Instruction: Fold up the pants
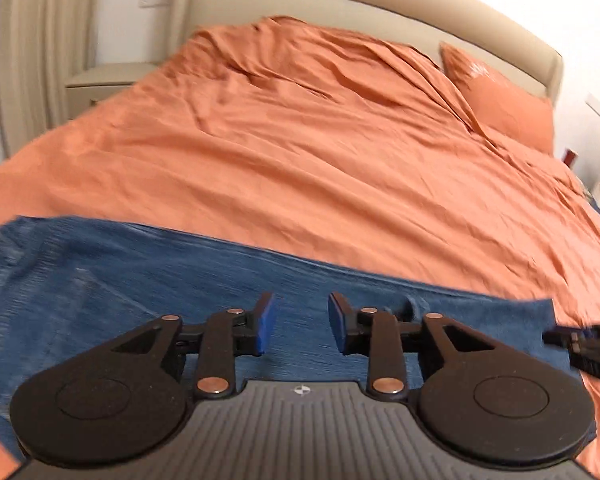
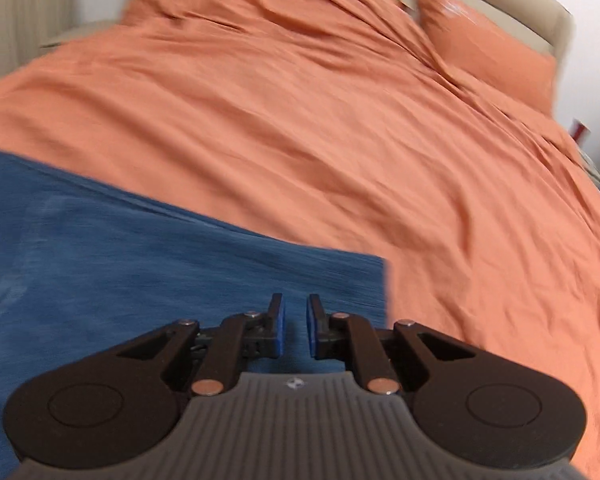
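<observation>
Blue jeans (image 1: 140,280) lie flat on the orange bedspread (image 1: 300,152) near its front edge, with a straight folded edge toward the bed's middle. My left gripper (image 1: 301,300) hovers just above the denim, open, with nothing between its blue pads. The tip of my right gripper (image 1: 584,344) shows at the right edge of this view, beside the jeans' right end. In the right wrist view the jeans (image 2: 140,260) end in a square corner; my right gripper (image 2: 295,300) hangs over that corner, closed down to a thin slit, holding nothing.
An orange pillow (image 1: 500,96) leans on the beige headboard (image 1: 380,4) at the far right. A beige nightstand (image 1: 100,80) and curtains (image 1: 28,40) stand at the far left. Wrinkled orange bedspread (image 2: 340,140) stretches beyond the jeans.
</observation>
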{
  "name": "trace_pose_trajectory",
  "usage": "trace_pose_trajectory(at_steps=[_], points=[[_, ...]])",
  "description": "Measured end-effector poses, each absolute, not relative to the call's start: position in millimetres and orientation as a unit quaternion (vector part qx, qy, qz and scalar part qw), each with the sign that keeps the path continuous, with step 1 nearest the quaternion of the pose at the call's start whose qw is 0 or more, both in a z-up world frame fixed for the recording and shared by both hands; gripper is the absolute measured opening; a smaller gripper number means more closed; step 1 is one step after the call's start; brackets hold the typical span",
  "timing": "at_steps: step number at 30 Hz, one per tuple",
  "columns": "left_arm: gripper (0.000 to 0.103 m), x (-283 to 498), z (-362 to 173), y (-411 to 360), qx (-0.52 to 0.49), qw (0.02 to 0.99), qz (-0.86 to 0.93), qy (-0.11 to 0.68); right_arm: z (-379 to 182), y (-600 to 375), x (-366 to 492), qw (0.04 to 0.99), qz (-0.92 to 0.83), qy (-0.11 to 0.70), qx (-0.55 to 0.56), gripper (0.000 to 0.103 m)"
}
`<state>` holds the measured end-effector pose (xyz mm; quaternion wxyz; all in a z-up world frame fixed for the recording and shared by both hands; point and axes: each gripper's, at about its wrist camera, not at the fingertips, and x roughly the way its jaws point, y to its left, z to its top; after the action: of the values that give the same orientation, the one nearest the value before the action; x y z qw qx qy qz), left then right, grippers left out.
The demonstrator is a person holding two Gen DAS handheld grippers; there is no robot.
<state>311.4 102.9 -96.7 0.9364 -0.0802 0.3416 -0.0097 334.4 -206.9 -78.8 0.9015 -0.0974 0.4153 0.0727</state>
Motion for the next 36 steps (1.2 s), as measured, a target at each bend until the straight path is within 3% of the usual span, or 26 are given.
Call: trace_pose_trajectory(at_steps=[3, 7, 13, 18, 22, 32, 34, 36], points=[[0.051, 300, -89, 121, -0.063, 0.935, 0.010, 0.349, -64, -175, 316, 0.895, 0.132, 0.413, -0.101, 0.008], [0.054, 286, -85, 147, -0.055, 0.924, 0.053, 0.375, -55, -136, 303, 0.878, 0.187, 0.425, -0.116, 0.015], [0.061, 268, -83, 214, -0.178, 0.902, 0.155, 0.362, -56, -91, 298, 0.858, 0.216, 0.440, -0.155, 0.015], [0.061, 246, -95, 274, -0.272, 0.867, 0.263, 0.324, -66, -67, 307, 0.838, 0.205, 0.469, -0.189, 0.015], [0.066, 227, -110, 314, -0.347, 0.824, 0.337, 0.297, -71, -62, 316, 0.833, 0.211, 0.486, -0.162, 0.015], [0.070, 240, -155, 347, -0.428, 0.789, 0.305, 0.318, -96, -46, 324, 0.811, 0.219, 0.512, -0.178, 0.015], [0.061, 248, -160, 345, -0.412, 0.792, 0.304, 0.332, -96, -47, 324, 0.811, 0.219, 0.514, -0.175, 0.016], [0.035, 250, -160, 342, -0.412, 0.798, 0.290, 0.330, -99, -46, 325, 0.811, 0.219, 0.513, -0.174, 0.016]])
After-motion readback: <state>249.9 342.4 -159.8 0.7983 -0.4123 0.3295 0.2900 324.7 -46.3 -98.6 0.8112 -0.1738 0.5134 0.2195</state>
